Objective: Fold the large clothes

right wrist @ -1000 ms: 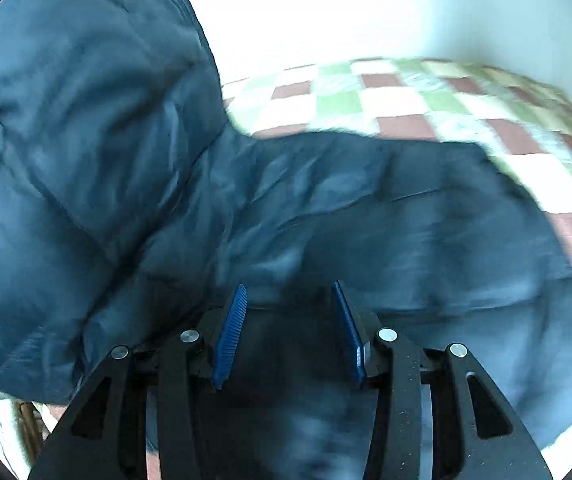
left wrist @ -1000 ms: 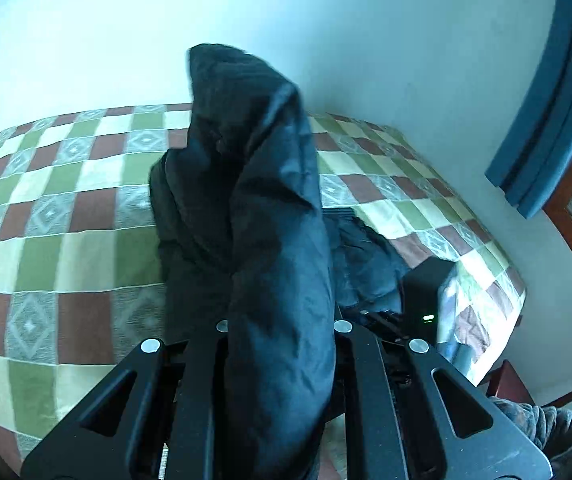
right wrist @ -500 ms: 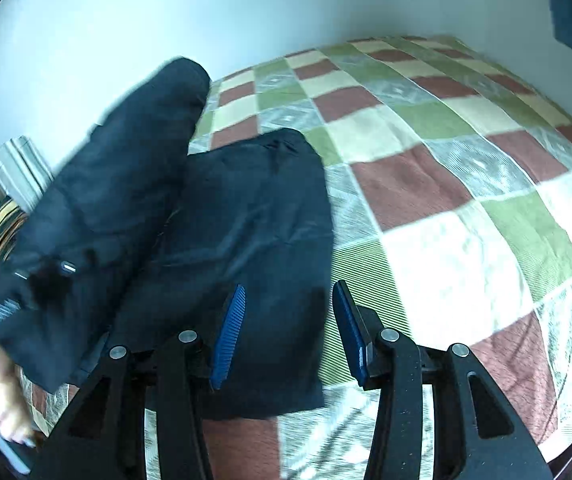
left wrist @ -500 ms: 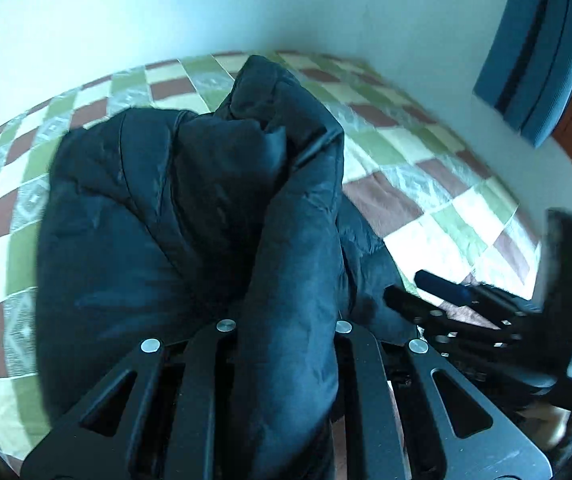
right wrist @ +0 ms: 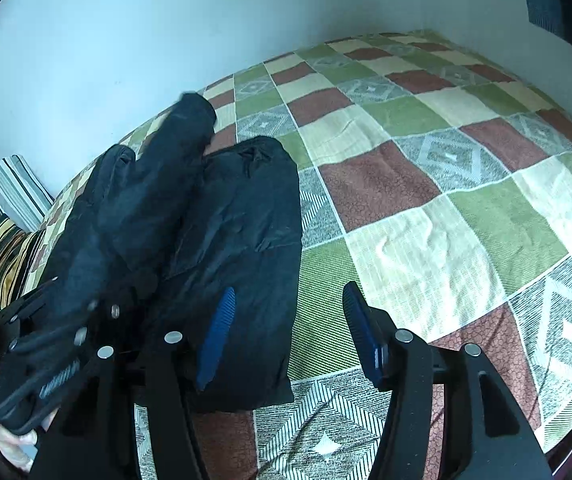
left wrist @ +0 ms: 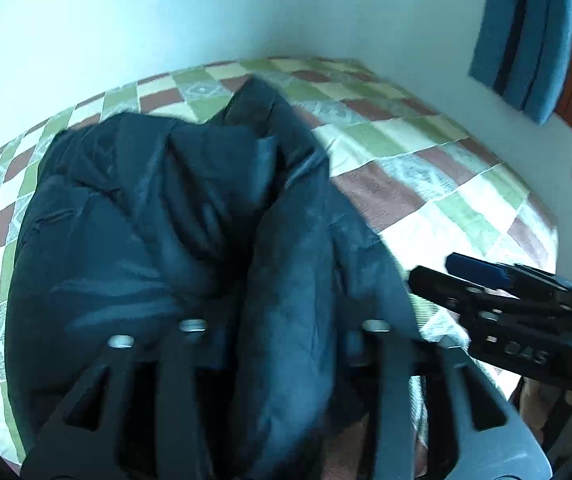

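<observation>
A dark padded jacket (left wrist: 157,240) is laid on the checked bedspread (right wrist: 426,184) of the bed, filling the left and centre of the left wrist view and the left half of the right wrist view. A long fold of it — probably a sleeve (right wrist: 173,168) — is draped over the body of the garment, which suggests a fold has just been brought across so that the bulk lies in one stack.

The left gripper (left wrist: 281,336) is seen at the bottom centre of its frame, angled down at the bed, with that fold of fabric lying between its fingers. Its jaws are opening, and the cloth appears to be slack between them rather than pinched, so a release onto the pile is judged to be in hand.

The right gripper (right wrist: 286,328) is held at the lower centre of its frame, also tilted down, over the jacket's near right edge. Its jaws are opening too — the blue pads (right wrist: 215,336) stand apart, one over the fabric and one over the bedspread, and nothing is clamped.

A striped pillow (right wrist: 13,188) is visible at the far left.
</observation>
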The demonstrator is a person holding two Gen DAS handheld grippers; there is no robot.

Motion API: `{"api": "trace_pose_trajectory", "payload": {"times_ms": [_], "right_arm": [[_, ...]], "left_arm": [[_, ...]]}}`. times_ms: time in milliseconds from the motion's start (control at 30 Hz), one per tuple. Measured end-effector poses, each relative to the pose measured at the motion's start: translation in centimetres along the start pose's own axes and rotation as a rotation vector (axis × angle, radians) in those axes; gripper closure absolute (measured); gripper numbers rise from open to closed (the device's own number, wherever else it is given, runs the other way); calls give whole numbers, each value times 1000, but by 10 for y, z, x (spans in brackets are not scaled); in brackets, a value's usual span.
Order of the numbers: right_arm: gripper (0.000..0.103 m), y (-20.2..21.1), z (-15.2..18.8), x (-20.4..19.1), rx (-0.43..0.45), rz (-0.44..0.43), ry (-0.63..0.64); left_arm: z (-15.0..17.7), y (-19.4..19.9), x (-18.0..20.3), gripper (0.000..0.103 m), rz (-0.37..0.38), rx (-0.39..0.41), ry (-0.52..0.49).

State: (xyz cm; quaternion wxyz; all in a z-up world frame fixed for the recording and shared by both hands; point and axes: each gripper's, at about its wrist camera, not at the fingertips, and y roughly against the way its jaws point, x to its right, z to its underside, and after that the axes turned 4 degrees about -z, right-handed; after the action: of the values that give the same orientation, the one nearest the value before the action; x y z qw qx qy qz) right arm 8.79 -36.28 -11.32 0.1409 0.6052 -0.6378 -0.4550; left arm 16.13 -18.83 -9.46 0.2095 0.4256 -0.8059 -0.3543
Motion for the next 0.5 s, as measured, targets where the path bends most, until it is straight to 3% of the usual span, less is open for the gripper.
{"api": "trace_pose_trajectory", "payload": {"times_ms": [33, 167, 333, 400, 500], "right_arm": [[47, 3, -2, -1, 7, 1, 4], [47, 19, -8, -10, 40, -5, 15], [47, 34, -16, -31, 65, -55, 26], [47, 38, -19, -42, 70, -71, 46], [44, 36, -23, -62, 66, -94, 81]], "left_arm": [[-1, 4, 3, 44, 3, 10, 2], [4, 40, 3, 42, 25, 78, -2], [13, 94, -29, 33, 34, 154, 83], [19, 111, -51, 30, -7, 179, 124], [29, 124, -91, 28, -125, 202, 184]]}}
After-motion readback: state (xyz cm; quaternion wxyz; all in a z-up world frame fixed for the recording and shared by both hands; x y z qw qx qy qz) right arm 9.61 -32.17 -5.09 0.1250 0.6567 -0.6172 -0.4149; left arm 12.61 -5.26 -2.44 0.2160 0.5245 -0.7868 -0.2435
